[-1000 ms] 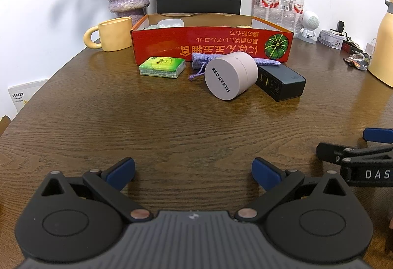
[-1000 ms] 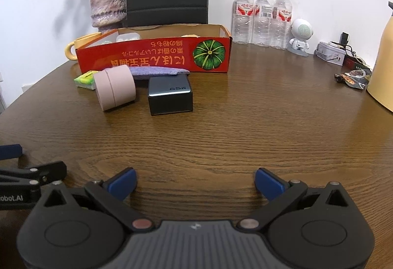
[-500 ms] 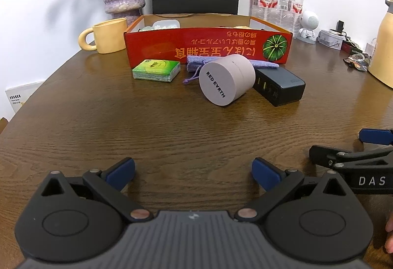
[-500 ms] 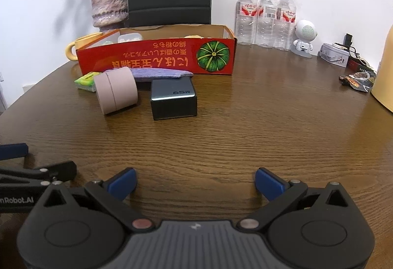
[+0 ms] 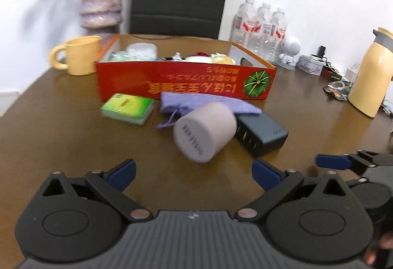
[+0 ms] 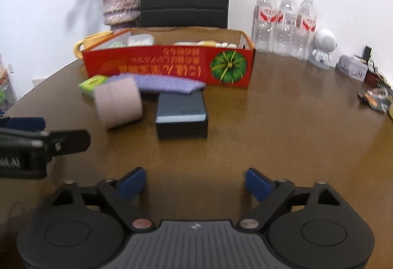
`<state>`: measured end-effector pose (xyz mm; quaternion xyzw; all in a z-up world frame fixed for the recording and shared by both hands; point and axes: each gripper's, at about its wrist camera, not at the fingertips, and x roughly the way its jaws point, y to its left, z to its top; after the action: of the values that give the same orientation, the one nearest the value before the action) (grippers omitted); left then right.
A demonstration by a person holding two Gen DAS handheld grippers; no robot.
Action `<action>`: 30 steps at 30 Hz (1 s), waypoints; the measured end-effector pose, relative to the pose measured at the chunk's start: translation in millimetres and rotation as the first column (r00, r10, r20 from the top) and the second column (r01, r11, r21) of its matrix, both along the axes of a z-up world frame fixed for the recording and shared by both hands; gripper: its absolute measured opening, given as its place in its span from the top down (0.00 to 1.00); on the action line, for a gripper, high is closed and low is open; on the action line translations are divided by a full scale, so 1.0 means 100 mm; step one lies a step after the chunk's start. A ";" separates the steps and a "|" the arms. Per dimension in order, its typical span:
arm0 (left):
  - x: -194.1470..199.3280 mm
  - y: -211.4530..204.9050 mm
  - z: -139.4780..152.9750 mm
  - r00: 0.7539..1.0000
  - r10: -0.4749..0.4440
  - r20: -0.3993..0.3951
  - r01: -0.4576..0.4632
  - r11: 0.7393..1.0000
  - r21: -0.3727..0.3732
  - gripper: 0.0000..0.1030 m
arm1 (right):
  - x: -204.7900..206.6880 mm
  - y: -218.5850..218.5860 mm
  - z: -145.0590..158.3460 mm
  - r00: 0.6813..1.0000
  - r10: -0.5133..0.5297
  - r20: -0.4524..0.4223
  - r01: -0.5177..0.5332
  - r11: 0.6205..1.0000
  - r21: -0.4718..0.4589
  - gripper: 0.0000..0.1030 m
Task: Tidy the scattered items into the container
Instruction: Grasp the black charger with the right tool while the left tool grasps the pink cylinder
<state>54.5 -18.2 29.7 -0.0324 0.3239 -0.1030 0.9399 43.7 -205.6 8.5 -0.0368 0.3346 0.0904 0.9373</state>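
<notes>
Left gripper (image 5: 194, 172): fingers wide apart, nothing between the blue pads (image 5: 121, 174), only bare wooden table (image 5: 61, 136) under them. Just ahead of the gap, slightly toward its right finger, lies the pink cylinder (image 5: 205, 131) on its side, flat end facing the gripper; not touching either pad.

Right gripper (image 6: 196, 181): jaws closing, still apart, nothing between them. Straight ahead of its gap, well apart from the tips, sits the dark charger block (image 6: 181, 115). The pink cylinder is ahead and off beyond its left finger.

Beyond the cylinder, from the left gripper's fingers: purple drawstring pouch (image 5: 208, 103) flat on the table, its far edge against the front wall of the red cardboard box (image 5: 184, 82). Green tissue packet (image 5: 127, 108) ahead and beyond the left finger, near the box front. Charger touches or nearly touches the cylinder on its right side; cannot tell which.

Box stands open-topped, several small items already inside; blurred, not identifiable. Yellow mug (image 5: 79, 55) just beside the box's left end.

Both views motion-blurred.
</notes>
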 end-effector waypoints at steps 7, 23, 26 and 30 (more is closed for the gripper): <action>0.44 -0.14 -0.04 1.000 -0.005 0.007 0.005 1.000 0.023 0.00 | 0.43 0.11 0.05 0.998 0.051 0.030 -0.050 0.998 -0.027 0.24; 0.44 0.20 -0.12 0.977 -0.210 -0.041 0.208 0.977 -0.044 0.28 | 0.51 0.00 -0.03 0.996 0.086 0.031 -0.087 0.996 0.033 0.53; 0.32 0.29 -0.11 0.964 -0.266 -0.023 0.266 0.964 -0.014 0.25 | 0.47 0.01 -0.03 0.997 0.058 0.048 -0.058 0.998 0.010 0.30; 0.21 0.25 -0.04 0.991 -0.128 -0.030 0.128 0.992 -0.009 0.17 | 0.53 0.13 0.02 0.994 0.085 0.070 -0.086 0.996 0.013 0.20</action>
<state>75.8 6.9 25.8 -0.0165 0.3391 -0.1636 0.9263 96.3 -192.5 10.1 -0.0465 0.2991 0.1318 0.9439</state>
